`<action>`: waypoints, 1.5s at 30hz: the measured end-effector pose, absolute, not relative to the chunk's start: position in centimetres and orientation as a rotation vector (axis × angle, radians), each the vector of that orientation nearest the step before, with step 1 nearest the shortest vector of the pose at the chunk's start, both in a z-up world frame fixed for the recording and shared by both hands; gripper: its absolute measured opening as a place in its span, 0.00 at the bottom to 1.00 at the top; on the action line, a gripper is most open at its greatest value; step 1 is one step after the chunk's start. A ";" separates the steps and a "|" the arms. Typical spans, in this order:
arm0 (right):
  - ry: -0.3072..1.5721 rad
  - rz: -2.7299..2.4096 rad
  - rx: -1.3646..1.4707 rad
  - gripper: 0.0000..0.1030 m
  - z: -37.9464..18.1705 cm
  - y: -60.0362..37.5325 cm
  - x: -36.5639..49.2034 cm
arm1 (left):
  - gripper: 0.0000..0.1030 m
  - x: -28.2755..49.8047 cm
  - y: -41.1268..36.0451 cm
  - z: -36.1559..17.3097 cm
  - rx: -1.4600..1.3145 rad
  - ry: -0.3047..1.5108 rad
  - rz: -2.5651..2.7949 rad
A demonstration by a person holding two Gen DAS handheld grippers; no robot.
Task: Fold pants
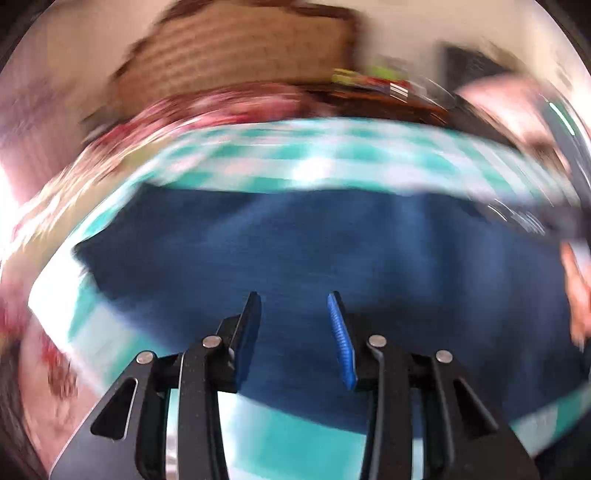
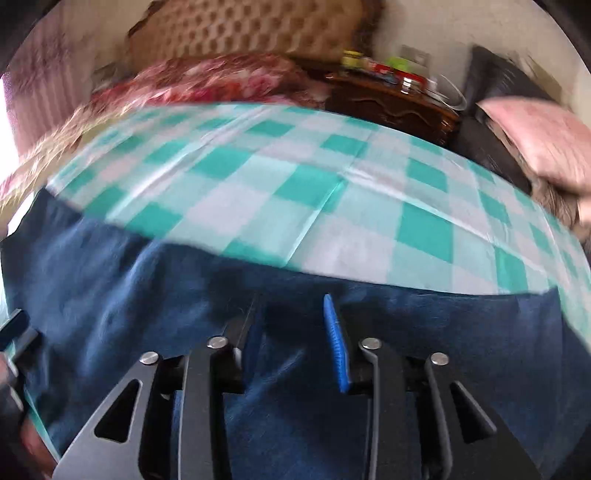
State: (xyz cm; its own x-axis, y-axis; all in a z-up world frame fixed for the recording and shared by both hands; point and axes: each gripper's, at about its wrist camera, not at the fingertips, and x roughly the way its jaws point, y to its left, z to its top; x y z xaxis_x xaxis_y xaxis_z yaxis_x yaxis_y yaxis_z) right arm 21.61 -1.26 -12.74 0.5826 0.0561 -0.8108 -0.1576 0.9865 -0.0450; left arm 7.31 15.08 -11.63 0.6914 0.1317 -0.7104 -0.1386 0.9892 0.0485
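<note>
Dark blue pants (image 1: 314, 254) lie flat on a teal-and-white checked sheet (image 1: 295, 155). The left wrist view is motion-blurred. My left gripper (image 1: 293, 299) is open and empty, just above the near part of the pants. In the right wrist view the pants (image 2: 147, 295) fill the lower half, on the same checked sheet (image 2: 295, 177). My right gripper (image 2: 290, 301) is open and empty, low over the pants near their far edge. The other gripper shows at the left edge (image 2: 11, 332).
A red floral blanket (image 2: 207, 81) and a tufted headboard (image 2: 243, 29) lie beyond the sheet. A dark wooden nightstand (image 2: 395, 103) with small items stands at the back right. A pink pillow (image 2: 535, 136) lies on a dark seat at right.
</note>
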 end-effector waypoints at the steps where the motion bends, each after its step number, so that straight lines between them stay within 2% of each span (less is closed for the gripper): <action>1: 0.931 0.102 -0.130 0.52 -12.8 -1.3 21.7 | 0.37 7.4 17.8 -11.1 -0.068 0.775 0.199; 2: 0.919 0.076 -0.149 0.61 -13.0 -1.3 21.6 | 0.37 7.4 19.1 -10.7 -0.086 0.763 0.221; 5: 0.935 0.060 -0.103 0.67 -13.3 -2.1 21.9 | 0.43 8.9 25.0 -8.4 -0.109 0.692 0.282; 6: 0.937 0.059 -0.094 0.67 -13.3 -2.3 21.8 | 0.48 10.0 26.6 -7.9 -0.107 0.684 0.283; 11: 0.929 0.044 -0.117 0.68 -13.2 -2.0 21.4 | 0.49 17.5 31.1 -7.2 -0.060 0.807 0.205; 12: 0.927 0.041 -0.123 0.68 -13.2 -2.0 21.4 | 0.53 19.2 31.5 -7.6 -0.061 0.858 0.155; 14: 0.924 0.035 -0.132 0.69 -13.1 -1.9 21.3 | 0.55 21.1 31.9 -8.6 -0.062 0.922 0.101; 15: 0.923 0.033 -0.135 0.69 -13.1 -1.8 21.2 | 0.43 22.2 32.0 -9.4 -0.034 0.966 0.112; 16: 0.923 0.032 -0.138 0.69 -13.1 -1.8 21.2 | 0.09 22.7 32.0 -10.0 -0.014 1.000 0.113; 24: 0.917 0.021 -0.159 0.70 -13.1 -1.6 21.2 | 0.07 22.5 33.2 -10.7 0.026 0.968 0.334; 27: 0.919 0.019 -0.157 0.71 -13.1 -1.6 21.2 | 0.15 20.4 32.0 -9.1 -0.010 0.880 0.321; 31: 0.918 0.014 -0.163 0.71 -13.1 -1.4 21.2 | 0.28 16.8 24.1 -6.9 0.031 0.749 0.065; 35: 0.916 0.012 -0.166 0.71 -13.1 -1.4 21.1 | 0.29 15.1 16.1 -8.4 0.031 0.765 -0.172; 39: 0.918 0.010 -0.164 0.72 -13.1 -1.5 21.2 | 0.51 15.2 10.9 -11.1 0.058 0.822 -0.271; 41: 0.920 0.010 -0.157 0.73 -13.1 -1.6 21.2 | 0.53 15.9 10.1 -12.9 0.095 0.902 -0.198; 43: 0.923 0.009 -0.152 0.74 -13.1 -1.7 21.3 | 0.67 16.2 11.2 -13.2 0.049 0.911 -0.133; 45: 0.923 0.008 -0.152 0.74 -13.1 -1.7 21.3 | 0.69 16.3 12.6 -13.5 0.010 0.924 -0.067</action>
State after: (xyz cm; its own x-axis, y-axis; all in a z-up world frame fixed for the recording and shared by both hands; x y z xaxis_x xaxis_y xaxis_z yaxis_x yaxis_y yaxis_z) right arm 21.31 -1.74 -13.11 0.6039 -0.0583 -0.7949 -0.0725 0.9892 -0.1276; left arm 16.28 12.61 -13.51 0.6009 -0.0532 -0.7976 0.0618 0.9979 -0.0200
